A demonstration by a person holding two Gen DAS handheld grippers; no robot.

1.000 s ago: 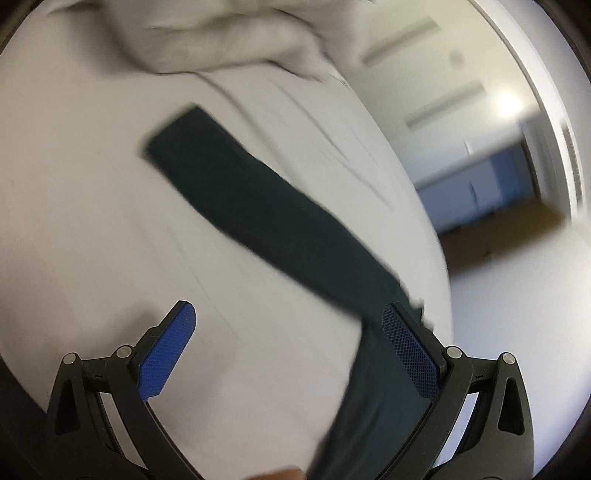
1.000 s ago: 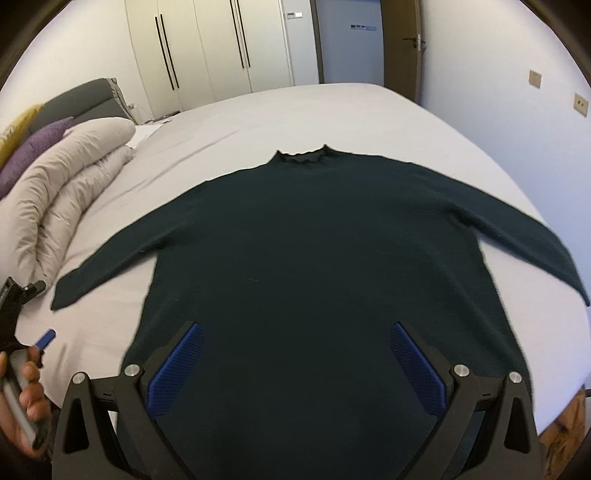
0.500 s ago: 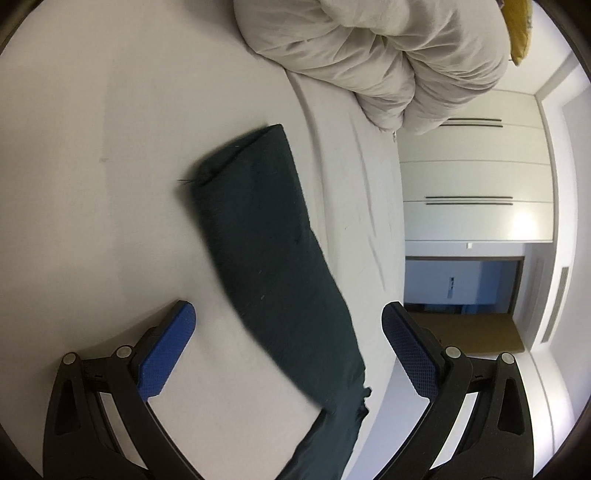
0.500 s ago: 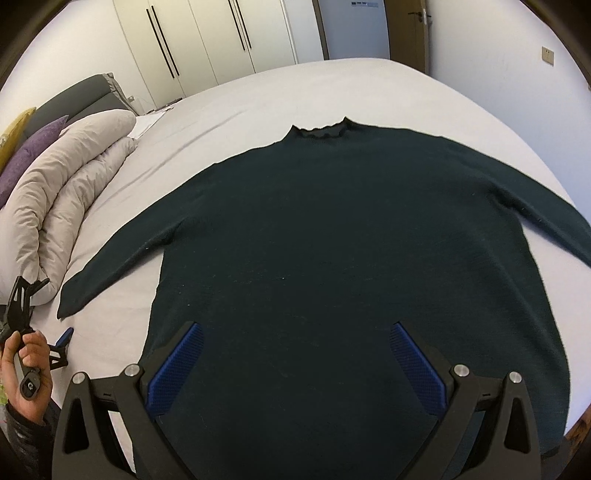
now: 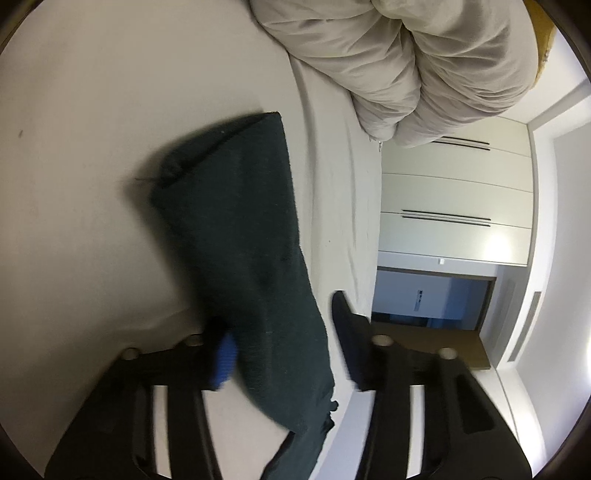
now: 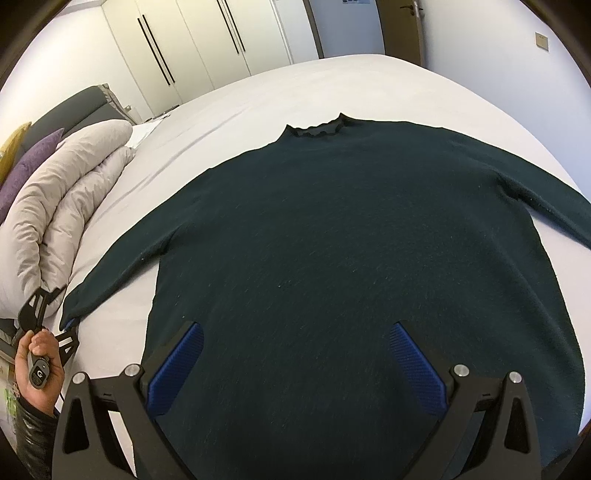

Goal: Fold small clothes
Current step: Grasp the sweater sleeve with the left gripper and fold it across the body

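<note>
Sweater (image 6: 351, 240), dark green, is lying flat and face up on the bed (image 6: 258, 85), with the duvet (image 5: 406, 55) bunched along one side. Its body is spreading away from the duvet, and one sleeve (image 5: 240, 221) is reaching out towards the duvet, the cuff stopping just short of it. Laid open like this, it is offering its sleeves first, so I am taking this as the start of the fold: the sleeve is to be brought in over the body.

The left gripper (image 5: 282, 325) is coming at that sleeve from the duvet side. Its fingers have just been closing and are now standing narrow with the sleeve between them. One finger is touching the cloth, while the other is sitting just beside its edge, so it is not yet pinching as far as I can see. A hand (image 6: 37, 354) is holding its handle, close to the duvet.

The right gripper (image 6: 295, 339) is hovering over the sweater's hem, further from the duvet, fingers wide and holding nothing. I am guessing it is waiting to steady the body.

The sheet is looking pale and smooth, with only faint creases near the duvet. A purple pillow (image 6: 22, 173) is peeking from behind the duvet. Beyond it, white wardrobe doors (image 6: 207, 40) are lining the wall, and a brown door (image 6: 402, 26) is standing further along.
</note>
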